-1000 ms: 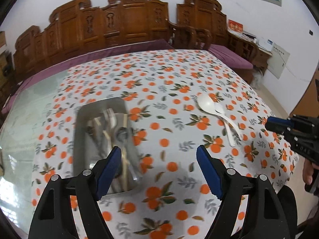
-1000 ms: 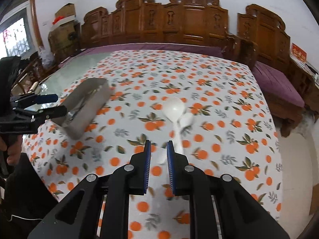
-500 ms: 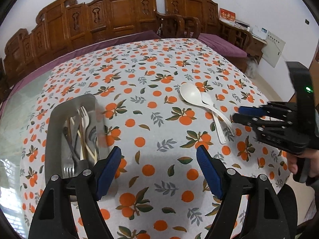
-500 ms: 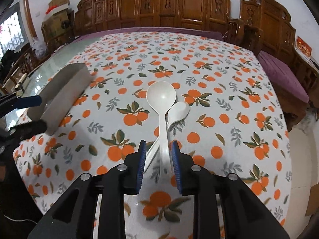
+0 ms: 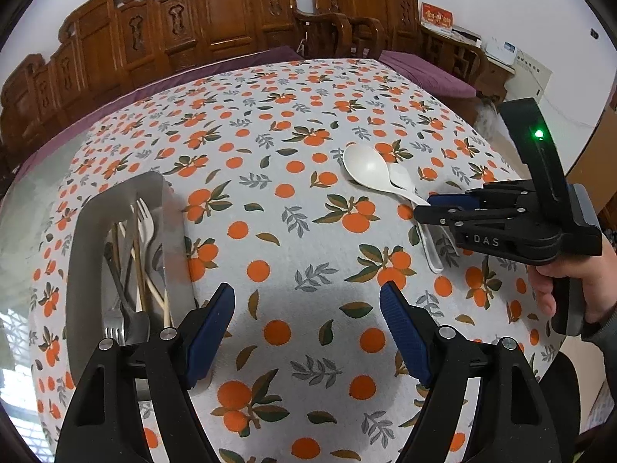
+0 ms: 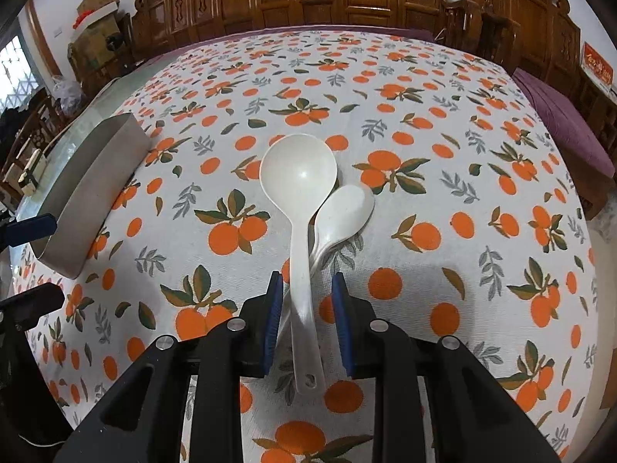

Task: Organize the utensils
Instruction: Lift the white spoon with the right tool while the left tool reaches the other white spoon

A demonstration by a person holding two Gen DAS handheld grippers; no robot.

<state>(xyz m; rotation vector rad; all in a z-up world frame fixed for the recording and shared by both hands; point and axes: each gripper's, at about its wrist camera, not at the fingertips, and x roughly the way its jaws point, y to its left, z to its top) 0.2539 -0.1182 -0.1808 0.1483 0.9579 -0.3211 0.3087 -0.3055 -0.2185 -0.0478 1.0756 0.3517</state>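
White ladle (image 6: 299, 177) handle between parted jaws of right gripper (image 6: 306, 318).

two white plastic spoons lie on the orange-print cloth: a large ladle-like spoon (image 6: 297, 177) bowl up, its straight handle ending in a hanging hole, and a smaller spoon (image 6: 345, 210) tucked just beside and partly under it, bowls touching. well to their left sits a grey metal tray (image 5: 79, 231) holding forks, spoons and chopsticks lying lengthwise.
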